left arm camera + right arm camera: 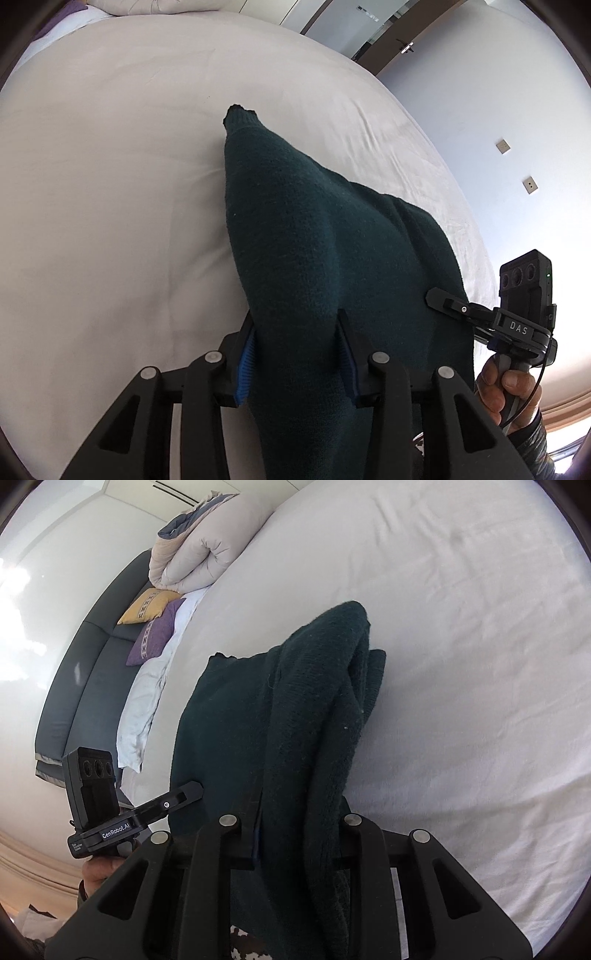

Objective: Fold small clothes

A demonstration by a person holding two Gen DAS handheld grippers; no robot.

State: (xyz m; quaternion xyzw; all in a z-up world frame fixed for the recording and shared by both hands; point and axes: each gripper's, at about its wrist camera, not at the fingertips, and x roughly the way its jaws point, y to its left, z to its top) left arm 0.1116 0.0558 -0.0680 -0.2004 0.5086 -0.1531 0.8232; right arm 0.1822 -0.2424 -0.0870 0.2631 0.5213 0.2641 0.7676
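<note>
Sweater (314, 240) | clamped by left hand-held gripper (297, 354); right hand-held gripper (299, 834) | over bed (110, 184)

Black grippers (295, 354), blue-padded jaws, silver pivot screws, "DAS" and "GenRobot.AI" lettering, thin cable

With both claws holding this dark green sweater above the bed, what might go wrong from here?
1. The sweater is bunched thickly in the right claw, so the fold may land uneven.
2. The sleeve end hangs free beyond the left claw and could crumple on the sheet.
</note>
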